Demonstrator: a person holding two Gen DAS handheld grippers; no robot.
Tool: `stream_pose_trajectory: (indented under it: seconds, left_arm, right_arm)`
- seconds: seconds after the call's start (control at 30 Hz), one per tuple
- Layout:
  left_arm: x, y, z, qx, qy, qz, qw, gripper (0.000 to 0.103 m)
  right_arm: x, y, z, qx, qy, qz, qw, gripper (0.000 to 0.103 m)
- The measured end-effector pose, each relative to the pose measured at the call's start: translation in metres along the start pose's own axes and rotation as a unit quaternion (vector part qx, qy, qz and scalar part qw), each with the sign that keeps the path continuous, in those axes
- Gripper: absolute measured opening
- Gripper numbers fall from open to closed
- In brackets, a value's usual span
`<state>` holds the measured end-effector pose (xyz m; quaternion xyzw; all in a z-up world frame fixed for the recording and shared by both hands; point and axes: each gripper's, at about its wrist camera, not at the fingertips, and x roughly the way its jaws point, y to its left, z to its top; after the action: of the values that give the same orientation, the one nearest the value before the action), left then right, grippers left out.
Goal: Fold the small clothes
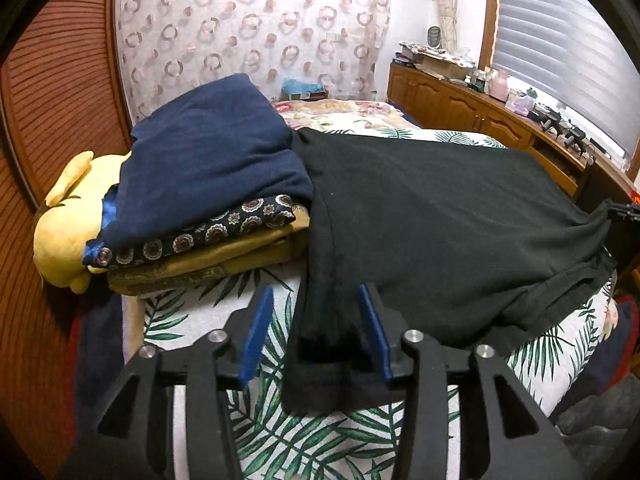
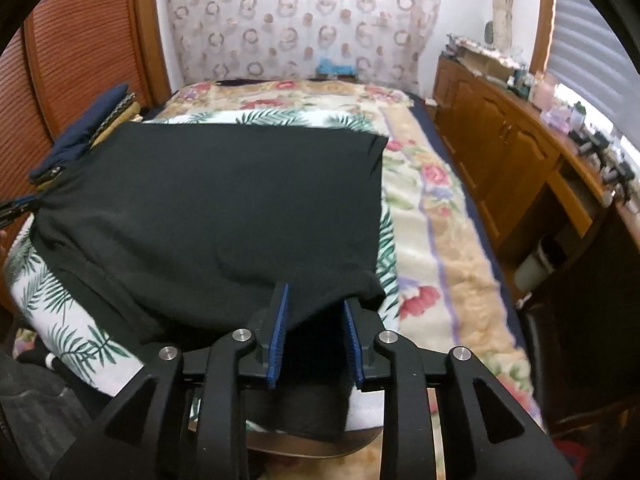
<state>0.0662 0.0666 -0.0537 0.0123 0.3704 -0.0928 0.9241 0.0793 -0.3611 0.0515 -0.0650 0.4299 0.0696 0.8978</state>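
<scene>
A black garment lies spread on the leaf-print sheet of the bed. It also shows in the right wrist view. My left gripper is open, its blue pads either side of the garment's near left corner, which lies between the jaws. My right gripper is open around the garment's near right corner, with cloth between the blue pads. The other gripper's tip peeks in at the garment's far edge in each view.
A stack of folded clothes, navy on top, rests on a yellow plush toy at the left by the wooden louvre doors. A floral blanket covers the right of the bed. A cluttered wooden cabinet runs along the right wall.
</scene>
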Motion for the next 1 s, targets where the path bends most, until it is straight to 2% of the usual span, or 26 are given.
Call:
stream_pose_trajectory:
  seconds: [0.03, 0.1, 0.43, 0.6, 0.8, 1.0]
  left_arm:
    - [-0.001, 0.002, -0.001, 0.0, 0.0, -0.003, 1.0, 0.048]
    - [0.001, 0.001, -0.001, 0.001, 0.001, -0.004, 1.0, 0.049]
    - [0.014, 0.003, -0.001, -0.014, 0.014, -0.001, 0.9998, 0.05]
    - [0.024, 0.005, -0.006, -0.021, 0.029, 0.005, 0.9994, 0.05]
    - [0.029, 0.004, -0.012, -0.024, 0.039, 0.011, 0.9989, 0.051]
    - [0.031, 0.002, -0.017, -0.026, 0.046, 0.014, 0.9985, 0.051]
  right_arm:
    - [-0.001, -0.001, 0.001, -0.003, -0.002, -0.004, 1.0, 0.03]
    - [-0.007, -0.001, 0.005, -0.009, -0.008, -0.008, 1.0, 0.045]
    - [-0.029, -0.001, 0.014, -0.016, -0.048, -0.012, 0.999, 0.053]
    - [-0.002, 0.018, 0.019, -0.019, -0.056, 0.014, 0.998, 0.054]
    - [0.048, 0.051, 0.027, -0.026, -0.04, 0.055, 0.997, 0.054]
    - [0.078, 0.073, 0.028, -0.041, -0.023, 0.067, 0.997, 0.054]
